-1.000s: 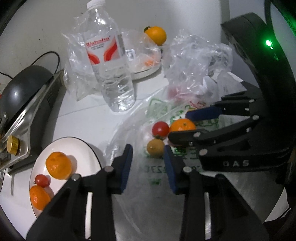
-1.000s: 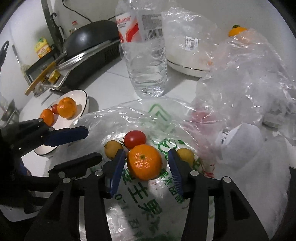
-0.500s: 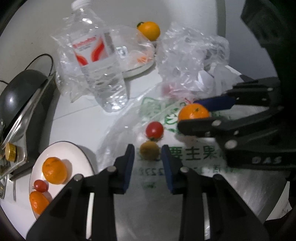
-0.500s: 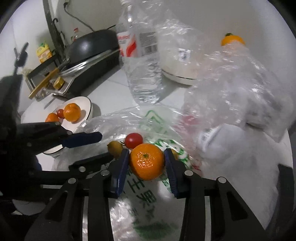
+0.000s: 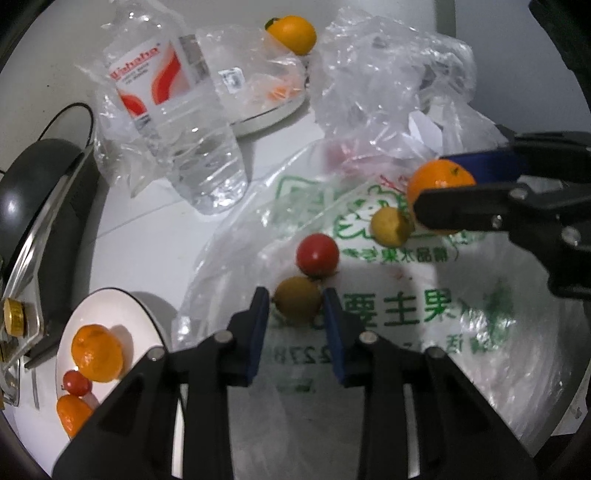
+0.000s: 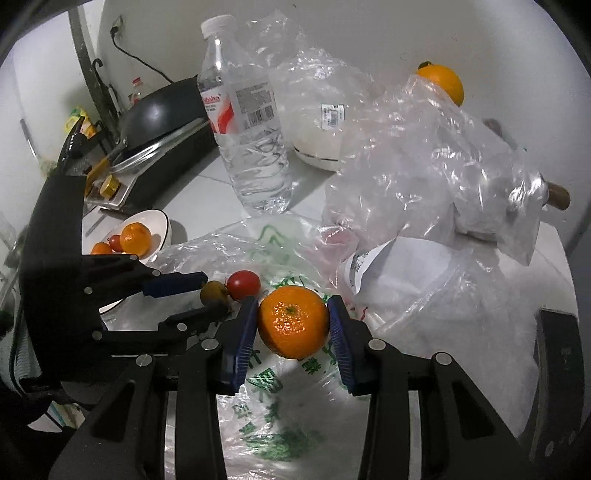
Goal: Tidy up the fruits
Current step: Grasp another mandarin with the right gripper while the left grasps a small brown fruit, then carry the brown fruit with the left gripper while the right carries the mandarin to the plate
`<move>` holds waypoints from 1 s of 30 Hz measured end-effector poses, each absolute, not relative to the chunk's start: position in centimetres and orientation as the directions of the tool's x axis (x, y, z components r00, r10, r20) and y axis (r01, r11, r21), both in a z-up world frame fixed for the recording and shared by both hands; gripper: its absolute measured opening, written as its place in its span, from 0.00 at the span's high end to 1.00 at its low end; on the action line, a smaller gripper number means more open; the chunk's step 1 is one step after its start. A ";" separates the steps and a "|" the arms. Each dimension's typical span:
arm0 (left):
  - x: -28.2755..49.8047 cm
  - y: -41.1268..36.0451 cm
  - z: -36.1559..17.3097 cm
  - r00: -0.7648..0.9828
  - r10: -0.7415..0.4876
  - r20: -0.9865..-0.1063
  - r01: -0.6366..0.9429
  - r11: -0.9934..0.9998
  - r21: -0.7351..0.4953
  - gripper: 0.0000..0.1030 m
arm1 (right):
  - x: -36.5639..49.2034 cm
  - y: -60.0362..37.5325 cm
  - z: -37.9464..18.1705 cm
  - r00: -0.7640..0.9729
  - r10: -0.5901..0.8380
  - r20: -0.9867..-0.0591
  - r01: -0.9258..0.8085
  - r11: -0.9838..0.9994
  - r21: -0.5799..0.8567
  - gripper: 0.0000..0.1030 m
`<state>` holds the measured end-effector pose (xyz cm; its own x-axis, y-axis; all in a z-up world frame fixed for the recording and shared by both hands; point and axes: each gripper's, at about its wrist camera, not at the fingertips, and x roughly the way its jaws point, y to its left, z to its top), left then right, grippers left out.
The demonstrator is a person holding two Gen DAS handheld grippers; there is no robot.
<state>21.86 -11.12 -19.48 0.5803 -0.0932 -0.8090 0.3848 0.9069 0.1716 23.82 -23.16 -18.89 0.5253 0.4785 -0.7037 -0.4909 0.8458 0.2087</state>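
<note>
My right gripper (image 6: 292, 328) is shut on an orange mandarin (image 6: 292, 322) and holds it above the printed plastic bag (image 6: 280, 424); the mandarin also shows in the left wrist view (image 5: 439, 181). My left gripper (image 5: 293, 312) is open, its blue pads on either side of a small yellow-brown fruit (image 5: 297, 300) lying on the bag. A red cherry tomato (image 5: 317, 254) touches that fruit. A second yellow fruit (image 5: 390, 226) lies further right. A white plate (image 5: 107, 308) at the lower left holds two mandarins and a cherry tomato.
A water bottle (image 5: 177, 110) stands behind the bag. Crumpled clear bags (image 5: 391, 85) and a covered dish with an orange (image 5: 291, 33) are at the back. A black pan (image 5: 33, 192) sits on a stove at the left. A paper receipt (image 6: 391, 266) lies at the right.
My right gripper closed on the mandarin and lifted it off the bag. My left gripper moved forward until its pads flank the yellow-brown fruit.
</note>
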 end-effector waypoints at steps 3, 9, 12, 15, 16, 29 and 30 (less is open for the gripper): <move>22.1 -11.2 -19.6 0.586 -0.099 -0.804 0.394 0.902 0.176 0.72 | 24.1 -23.2 -19.2 0.523 0.477 -0.706 -0.486 0.848 0.212 0.60; 21.9 -11.3 -19.2 0.594 -0.119 -0.796 0.411 0.895 0.173 0.72 | 23.3 -23.2 -18.6 0.538 0.470 -0.699 -0.480 0.853 0.205 0.60; 21.1 -11.4 -18.6 0.597 -0.136 -0.791 0.419 0.893 0.163 0.73 | 22.8 -23.0 -18.6 0.536 0.465 -0.705 -0.478 0.855 0.200 0.60; 19.9 -11.6 -17.6 0.613 -0.155 -0.775 0.421 0.894 0.154 0.73 | 22.2 -22.9 -18.0 0.547 0.456 -0.702 -0.476 0.859 0.188 0.60; 19.6 -11.4 -17.2 0.618 -0.162 -0.770 0.420 0.895 0.149 0.73 | 21.9 -22.8 -17.6 0.553 0.455 -0.698 -0.477 0.860 0.182 0.60; 15.0 -10.0 -13.4 0.681 -0.243 -0.691 0.444 0.887 0.126 0.73 | 18.3 -21.3 -15.8 0.580 0.462 -0.671 -0.474 0.861 0.182 0.60; 14.7 -10.0 -13.1 0.682 -0.256 -0.685 0.455 0.882 0.124 0.73 | 18.3 -21.2 -15.9 0.576 0.475 -0.666 -0.473 0.857 0.203 0.60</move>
